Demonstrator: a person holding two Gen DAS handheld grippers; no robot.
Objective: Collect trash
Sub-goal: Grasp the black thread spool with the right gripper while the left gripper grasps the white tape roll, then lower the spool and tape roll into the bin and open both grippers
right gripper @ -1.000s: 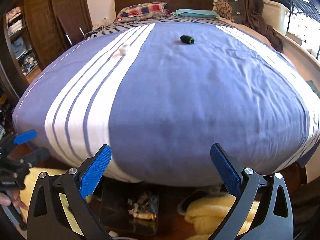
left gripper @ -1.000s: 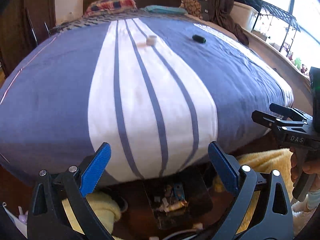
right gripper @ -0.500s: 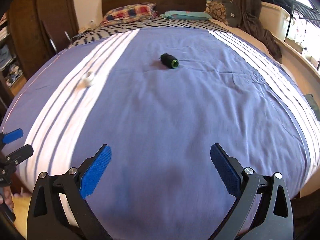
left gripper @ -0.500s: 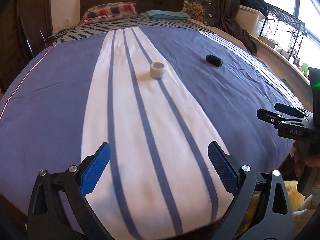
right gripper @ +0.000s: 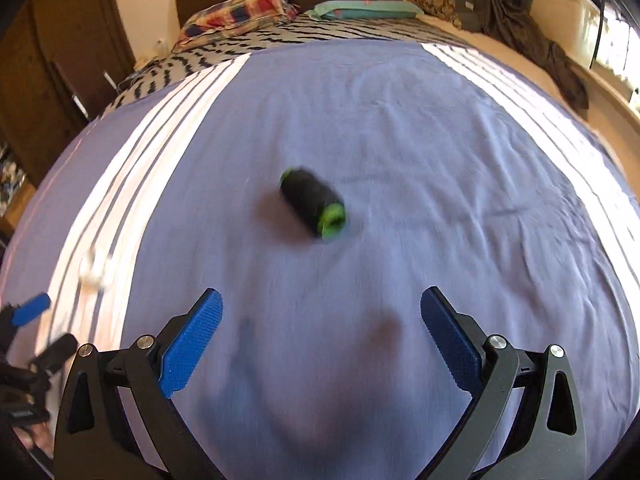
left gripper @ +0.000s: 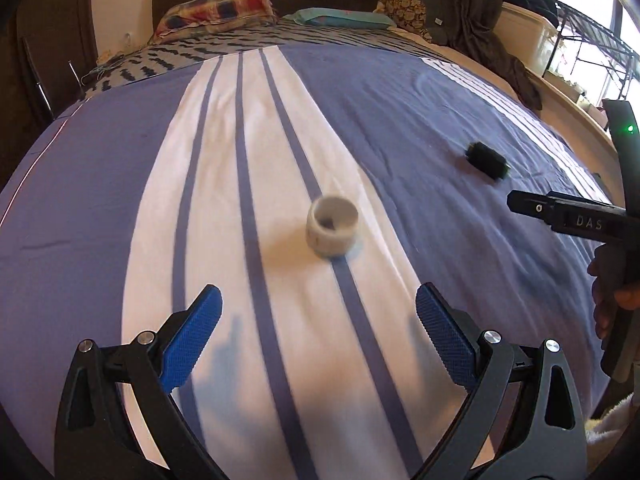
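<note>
Hovering over the bed (left gripper: 120, 184), both grippers empty. Left gripper (left gripper: 318, 320) is sitting with fingers spread wide, released, pointing at the white cup (left gripper: 332, 226). Cup is standing upright on the white stripe band, ahead of the fingers, not touching them; looks blurred. Right gripper (right gripper: 320, 324) is also hanging with fingers apart, gripping nothing, aimed at the black roll (right gripper: 314, 208). Roll is lying on its side on the blue part of the cover, green end facing the camera, well clear of the fingers. In the left view the roll is showing far right, well apart from the cup. Pillows (left gripper: 216, 14) are lying at the headboard end.
</note>
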